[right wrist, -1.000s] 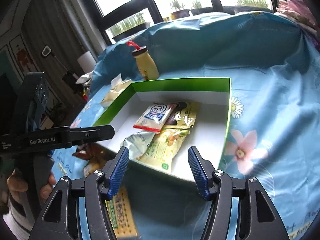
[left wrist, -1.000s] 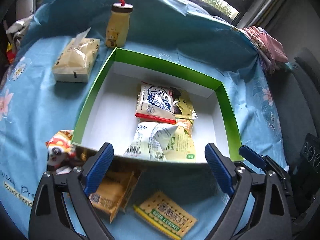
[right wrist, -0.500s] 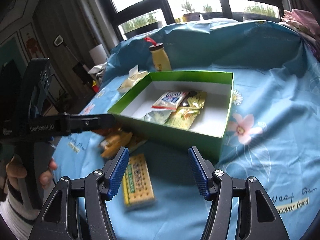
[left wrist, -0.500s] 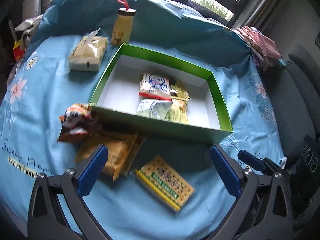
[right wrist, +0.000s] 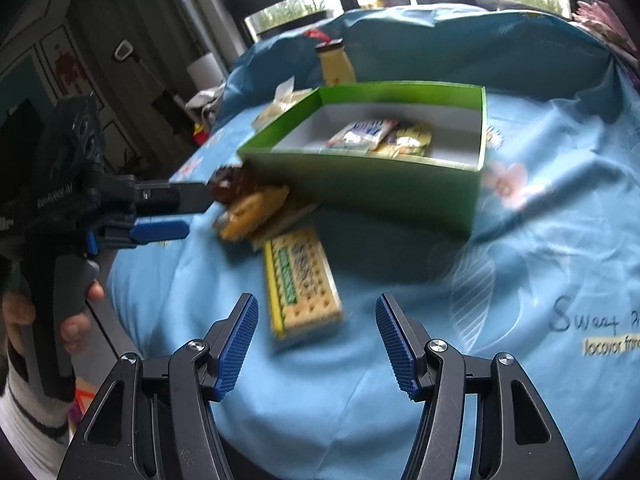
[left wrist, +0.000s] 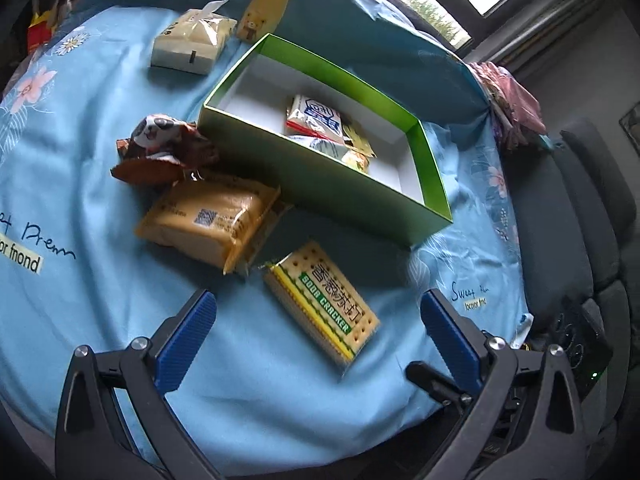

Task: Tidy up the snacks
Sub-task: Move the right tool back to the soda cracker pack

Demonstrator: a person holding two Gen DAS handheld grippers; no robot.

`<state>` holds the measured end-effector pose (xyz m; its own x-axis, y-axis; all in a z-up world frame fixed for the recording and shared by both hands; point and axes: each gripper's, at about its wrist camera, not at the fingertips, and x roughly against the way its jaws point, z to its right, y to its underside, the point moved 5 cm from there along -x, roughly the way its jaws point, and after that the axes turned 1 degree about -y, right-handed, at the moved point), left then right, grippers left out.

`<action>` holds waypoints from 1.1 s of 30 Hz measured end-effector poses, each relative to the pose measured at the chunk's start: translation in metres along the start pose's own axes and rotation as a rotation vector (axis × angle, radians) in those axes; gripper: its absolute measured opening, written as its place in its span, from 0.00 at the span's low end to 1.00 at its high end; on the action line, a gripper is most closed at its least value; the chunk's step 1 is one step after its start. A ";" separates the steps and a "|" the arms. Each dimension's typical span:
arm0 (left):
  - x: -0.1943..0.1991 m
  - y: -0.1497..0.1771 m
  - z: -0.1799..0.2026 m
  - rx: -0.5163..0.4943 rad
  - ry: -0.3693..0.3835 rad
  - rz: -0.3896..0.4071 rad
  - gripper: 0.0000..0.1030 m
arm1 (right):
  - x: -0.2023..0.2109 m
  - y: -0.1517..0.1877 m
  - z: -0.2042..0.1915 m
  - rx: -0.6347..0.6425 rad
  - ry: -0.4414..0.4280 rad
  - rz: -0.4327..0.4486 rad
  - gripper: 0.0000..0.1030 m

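Both my grippers have drawn back from the box (left wrist: 320, 176) since a second ago. My left gripper (left wrist: 318, 326) has just opened wider, empty. Panda packet (left wrist: 160, 148), yellow pack (left wrist: 208, 220) and cracker pack (left wrist: 324, 300) now lie ahead of it on the cloth (left wrist: 80, 200), outside the box. My right gripper (right wrist: 316, 340) hangs part open, empty, unchanged.

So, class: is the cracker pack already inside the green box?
No, the cracker pack lies on the blue cloth outside the green box, in front of its near wall.
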<state>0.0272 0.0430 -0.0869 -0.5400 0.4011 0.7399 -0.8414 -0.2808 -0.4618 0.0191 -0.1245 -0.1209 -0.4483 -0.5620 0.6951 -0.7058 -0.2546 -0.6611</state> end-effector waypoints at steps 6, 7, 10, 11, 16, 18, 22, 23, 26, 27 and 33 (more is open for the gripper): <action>-0.007 0.017 0.002 -0.132 -0.040 0.016 1.00 | -0.014 0.013 -0.012 0.054 0.024 -0.036 0.60; -0.009 0.019 0.001 -0.148 -0.052 0.014 1.00 | -0.016 0.015 -0.013 0.061 0.028 -0.042 0.60; -0.018 0.020 -0.002 -0.167 -0.064 0.003 1.00 | -0.025 0.018 -0.016 0.076 0.045 -0.060 0.60; -0.020 0.019 -0.002 -0.169 -0.060 0.000 1.00 | -0.028 0.019 -0.016 0.081 0.048 -0.066 0.60; -0.029 0.014 0.000 -0.184 -0.045 -0.017 1.00 | -0.040 0.019 -0.017 0.110 0.071 -0.062 0.60; -0.033 0.010 0.002 -0.188 -0.034 -0.025 1.00 | -0.045 0.019 -0.013 0.110 0.088 -0.068 0.60; -0.042 0.002 0.009 -0.209 -0.017 -0.046 1.00 | -0.047 0.017 0.000 0.089 0.102 -0.066 0.60; -0.045 0.000 0.010 -0.210 -0.012 -0.055 0.99 | -0.045 0.015 0.005 0.088 0.120 -0.060 0.60; -0.056 -0.005 0.015 -0.210 0.013 -0.078 0.99 | -0.039 0.007 0.024 0.061 0.174 -0.044 0.60; -0.059 -0.006 0.016 -0.207 0.019 -0.086 0.99 | -0.038 0.004 0.031 0.051 0.180 -0.044 0.60; -0.079 -0.011 0.010 -0.107 0.059 -0.172 0.98 | -0.037 -0.015 0.059 0.002 0.182 -0.023 0.60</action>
<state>0.0795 0.0059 -0.1358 -0.3855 0.4867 0.7839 -0.9174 -0.1109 -0.3823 0.0782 -0.1460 -0.1537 -0.5237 -0.4042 0.7499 -0.7164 -0.2672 -0.6445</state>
